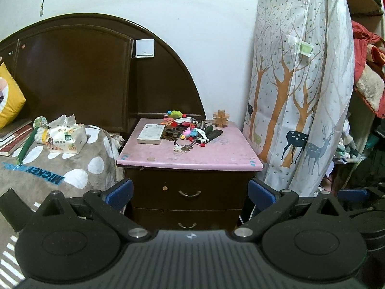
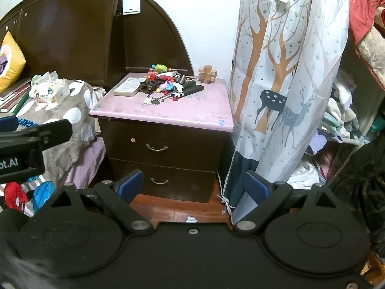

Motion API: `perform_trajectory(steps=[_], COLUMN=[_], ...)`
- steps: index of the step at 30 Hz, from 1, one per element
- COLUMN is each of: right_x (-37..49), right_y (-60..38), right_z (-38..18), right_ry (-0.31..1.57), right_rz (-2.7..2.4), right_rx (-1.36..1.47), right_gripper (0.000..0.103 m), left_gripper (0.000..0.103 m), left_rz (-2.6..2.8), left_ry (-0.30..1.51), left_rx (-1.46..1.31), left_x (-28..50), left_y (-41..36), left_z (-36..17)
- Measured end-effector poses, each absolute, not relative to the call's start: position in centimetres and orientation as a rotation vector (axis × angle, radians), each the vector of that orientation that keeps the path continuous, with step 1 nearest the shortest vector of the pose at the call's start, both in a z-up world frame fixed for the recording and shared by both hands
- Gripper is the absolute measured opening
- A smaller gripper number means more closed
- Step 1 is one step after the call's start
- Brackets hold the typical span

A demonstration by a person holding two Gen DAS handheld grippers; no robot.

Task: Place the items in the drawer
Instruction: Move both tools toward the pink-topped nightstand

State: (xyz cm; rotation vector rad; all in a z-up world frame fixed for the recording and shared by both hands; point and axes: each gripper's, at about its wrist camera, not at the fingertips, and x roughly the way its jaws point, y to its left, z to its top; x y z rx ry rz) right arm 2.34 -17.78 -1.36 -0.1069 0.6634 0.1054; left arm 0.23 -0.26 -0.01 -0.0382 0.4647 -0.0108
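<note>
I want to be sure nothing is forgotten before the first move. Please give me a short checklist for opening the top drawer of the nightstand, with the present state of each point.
1. Left tool open and empty: ok.
2. Right tool open and empty: ok.
3. Top drawer open for the items: not ok, it is shut.
4. Top drawer handle free to grip: ok, nothing hangs over it.
5. Items on the pink top within view: ok, a book, keys and a wooden puzzle sit toward the back.
6. Room inside the drawer: cannot tell, it is closed.
</note>
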Motion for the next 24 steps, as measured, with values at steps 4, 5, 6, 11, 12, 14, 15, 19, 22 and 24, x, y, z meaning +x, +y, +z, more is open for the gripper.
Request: perform_trajectory(steps=[4,5,6,11,12,14,15,19,22,24], right_x=[2.1,2.2,2.3,2.5,2.3,2.2,2.1,2.1,2.1,2.2], right_y=[-17.7,-17.8,-17.8,-17.3,-17.5,-17.7,-17.8,-17.9,-18.1,-17.9], right_z=[-1.6,-1.5,-1.4,-1.4,-1.4,-1.3,-1.3,-1.2,-1.3,-1.4], right_ry=[0.662,0.663,0.664,0.663,0.656,0.650,0.650,0.652,0.653,0.656], right_rz=[0.106,0.107,0.108,0.100,0.101,0.102,0.102,0.100,0.102,0.100], right_rx=[-0.106,-0.105,-0.105,-0.123,-0.122,-0.120,-0.120,-0.121,-0.116,-0.114], right_gripper=[0.092,0.092,0.092,0.092,0.092,0.092,0.092,0.092,0.092,0.092], left_gripper=[0.102,0.102,0.102,0.102,0.102,0.102,0.102,0.102,0.102,0.102], left_rz=[-0.013,-0.014,-0.014,-0.018,-0.019,-0.019,-0.019,-0.020,-0.021,-0.020], left_ry=[0.476,0.471,0.463,0.464,0.465,0.465,0.467,0.470,0.471,0.471], left_rx=[-0.037,-0.042,-0.050,-0.051,-0.050,-0.047,-0.046,-0.044,-0.041,-0.039], left_x=[0.6,0.4,0.0,-0.1,-0.1,-0.1,-0.1,0.1,0.2,0.2], left_y=[-0.7,-0.5,-0.3,-0.3,-0.3,-0.3,-0.3,-0.3,-0.5,-0.6], left_z=[0.0,0.0,0.1,0.5,0.6,0.7,0.7,1.1,1.0,0.9])
